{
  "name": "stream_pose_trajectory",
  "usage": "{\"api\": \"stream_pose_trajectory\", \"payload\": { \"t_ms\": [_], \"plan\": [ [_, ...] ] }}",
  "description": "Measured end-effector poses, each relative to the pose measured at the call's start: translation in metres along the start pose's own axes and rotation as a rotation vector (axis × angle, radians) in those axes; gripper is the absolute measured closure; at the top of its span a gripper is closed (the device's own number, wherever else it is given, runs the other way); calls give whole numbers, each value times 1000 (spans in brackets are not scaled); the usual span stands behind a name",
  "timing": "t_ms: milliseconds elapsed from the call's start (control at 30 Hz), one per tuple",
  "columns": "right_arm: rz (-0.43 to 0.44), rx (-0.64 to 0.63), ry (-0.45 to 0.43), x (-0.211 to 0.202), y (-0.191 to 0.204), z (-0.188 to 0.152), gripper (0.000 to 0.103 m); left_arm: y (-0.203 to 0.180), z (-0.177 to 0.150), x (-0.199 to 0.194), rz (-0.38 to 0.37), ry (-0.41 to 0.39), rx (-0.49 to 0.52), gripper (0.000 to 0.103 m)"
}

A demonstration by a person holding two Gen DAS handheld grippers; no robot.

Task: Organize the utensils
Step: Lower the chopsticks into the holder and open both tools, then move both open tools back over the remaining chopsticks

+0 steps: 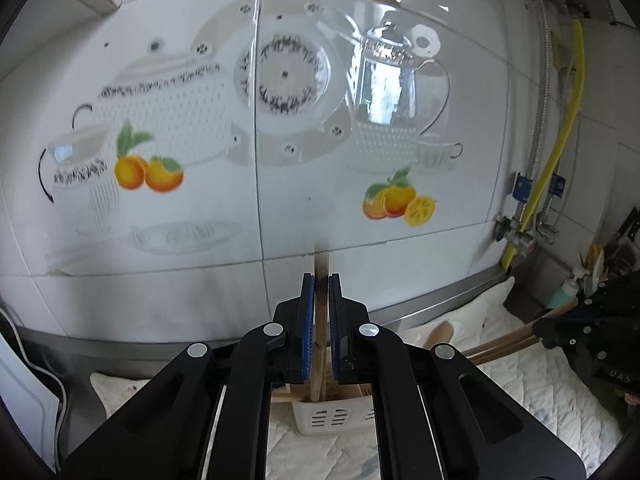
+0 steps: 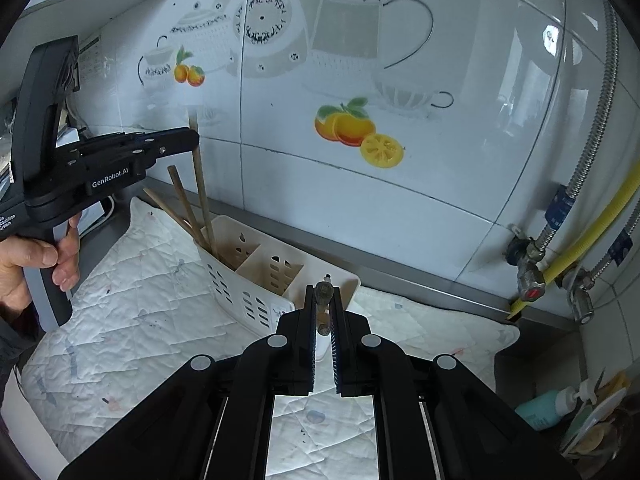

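Your left tool (image 1: 319, 300) grips a wooden stick (image 1: 321, 280) upright, its lower end in the white utensil holder (image 1: 332, 420) below. Your right tool (image 2: 323, 308) is clamped on a small metal utensil (image 2: 323, 292) just before the holder's near edge.

You are working over a steel desk (image 2: 400, 280) that is running along the tiled wall. A white quilted cloth (image 2: 140, 300) is covering most of it, creased and spotted with small stains. A white slotted utensil holder (image 2: 256, 280) is lying tilted on the cloth near the back edge, its open compartments facing up toward the wall. At the far right end of the desk, a teal pump bottle (image 2: 540, 410) is standing beside a cluttered container.
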State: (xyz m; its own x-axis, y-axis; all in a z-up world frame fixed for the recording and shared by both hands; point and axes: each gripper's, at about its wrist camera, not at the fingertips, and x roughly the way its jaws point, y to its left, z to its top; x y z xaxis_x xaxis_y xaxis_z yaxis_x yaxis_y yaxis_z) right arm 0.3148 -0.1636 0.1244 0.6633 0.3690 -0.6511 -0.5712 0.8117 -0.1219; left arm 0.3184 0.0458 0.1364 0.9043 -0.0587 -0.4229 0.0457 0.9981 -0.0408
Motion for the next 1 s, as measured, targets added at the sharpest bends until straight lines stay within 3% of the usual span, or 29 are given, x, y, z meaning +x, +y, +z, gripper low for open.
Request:
{"api": "stream_pose_trajectory", "payload": {
  "t_ms": [333, 433, 567, 800, 1000],
  "plan": [
    [-3, 17, -27, -6, -1, 3, 95, -9, 2, -9, -27, -20, 13, 94],
    [-6, 25, -60, -21, -1, 1, 89, -12, 3, -23, -28, -36, 21, 88],
    [2, 47, -109, -50, -1, -13, 89, -15, -4, -48, -33, -44, 12, 86],
    [14, 72, -155, -83, 18, -71, 89, -24, -54, -96, -46, -2, 14, 70],
    [16, 58, -120, -82, 47, -142, 89, -27, -115, -119, -56, 77, -19, 63]
  ]
}}
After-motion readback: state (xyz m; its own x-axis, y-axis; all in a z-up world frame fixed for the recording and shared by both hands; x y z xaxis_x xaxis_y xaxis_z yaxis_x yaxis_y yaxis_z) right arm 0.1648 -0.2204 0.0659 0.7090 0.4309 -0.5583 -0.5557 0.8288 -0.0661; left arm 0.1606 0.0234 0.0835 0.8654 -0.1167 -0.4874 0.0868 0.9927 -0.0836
